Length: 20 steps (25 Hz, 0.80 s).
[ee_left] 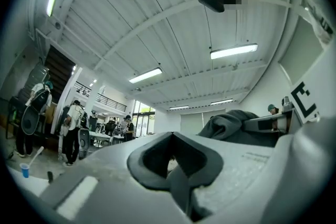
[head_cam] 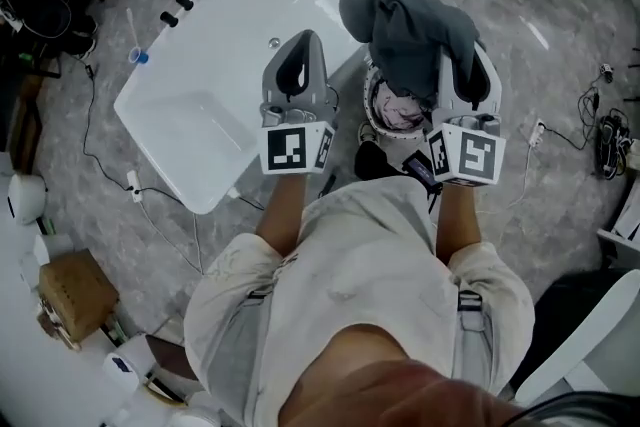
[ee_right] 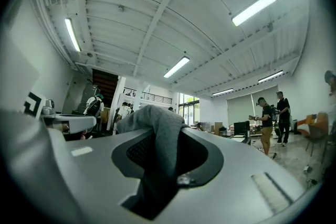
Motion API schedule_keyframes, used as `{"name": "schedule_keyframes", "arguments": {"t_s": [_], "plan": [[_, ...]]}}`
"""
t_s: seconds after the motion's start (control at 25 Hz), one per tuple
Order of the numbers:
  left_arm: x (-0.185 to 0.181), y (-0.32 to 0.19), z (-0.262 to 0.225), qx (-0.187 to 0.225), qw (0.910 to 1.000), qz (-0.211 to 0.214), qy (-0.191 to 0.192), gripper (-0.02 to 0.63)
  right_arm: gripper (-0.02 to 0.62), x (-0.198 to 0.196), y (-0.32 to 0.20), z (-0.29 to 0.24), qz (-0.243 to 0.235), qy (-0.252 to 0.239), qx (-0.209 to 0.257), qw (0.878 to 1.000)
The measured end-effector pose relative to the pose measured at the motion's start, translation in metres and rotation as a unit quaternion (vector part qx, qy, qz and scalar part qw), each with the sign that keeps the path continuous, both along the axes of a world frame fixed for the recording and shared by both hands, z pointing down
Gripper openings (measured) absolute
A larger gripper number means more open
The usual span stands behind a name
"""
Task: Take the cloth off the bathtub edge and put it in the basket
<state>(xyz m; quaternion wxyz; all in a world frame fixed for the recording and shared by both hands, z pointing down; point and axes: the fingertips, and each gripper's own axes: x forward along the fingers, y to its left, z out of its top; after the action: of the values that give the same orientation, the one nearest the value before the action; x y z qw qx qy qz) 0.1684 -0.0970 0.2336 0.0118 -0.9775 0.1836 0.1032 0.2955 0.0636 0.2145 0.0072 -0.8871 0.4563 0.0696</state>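
A dark grey cloth hangs bunched from my right gripper, whose jaws are shut on it; its folds cover the fingertips. In the right gripper view the cloth rises out between the jaws of that gripper. Just below the cloth stands a round basket with pale laundry inside, beside the white bathtub. My left gripper is held level over the tub's near edge, left of the cloth. In the left gripper view its jaws meet with nothing between them, and the cloth shows at the right.
Black bottles line the tub's far rim, with a blue cup on the floor beside it. Cables and a power strip lie on the grey floor. A cardboard box sits at lower left. People stand far off in both gripper views.
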Motion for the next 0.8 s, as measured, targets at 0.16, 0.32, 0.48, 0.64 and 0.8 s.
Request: {"name": "schedule_keyframes", "arguments": {"t_s": [0.16,0.32,0.48,0.64,0.8], "plan": [[0.048,0.027,0.006,-0.006,0.9987,0.051,-0.001,0.000,0.110,0.028,0.035,0.004,0.043,-0.002,-0.006,0.999],[0.087,0.054,0.009,-0.007,0.9954,0.095,-0.001,0.000,0.110,0.051,0.067,0.006,0.085,-0.003,-0.009,0.996],[0.116,0.075,0.011,-0.010,0.9922,0.125,-0.001,0.000,0.110,0.069,0.095,0.010,0.116,-0.005,-0.016,0.993],[0.131,0.090,0.014,-0.010,0.9894,0.145,-0.006,0.000,0.110,0.077,0.117,0.019,0.142,-0.016,-0.022,0.990],[0.141,0.093,0.022,-0.012,0.9878,0.154,-0.015,0.000,0.110,0.086,0.122,0.029,0.153,-0.026,-0.023,0.988]]}}
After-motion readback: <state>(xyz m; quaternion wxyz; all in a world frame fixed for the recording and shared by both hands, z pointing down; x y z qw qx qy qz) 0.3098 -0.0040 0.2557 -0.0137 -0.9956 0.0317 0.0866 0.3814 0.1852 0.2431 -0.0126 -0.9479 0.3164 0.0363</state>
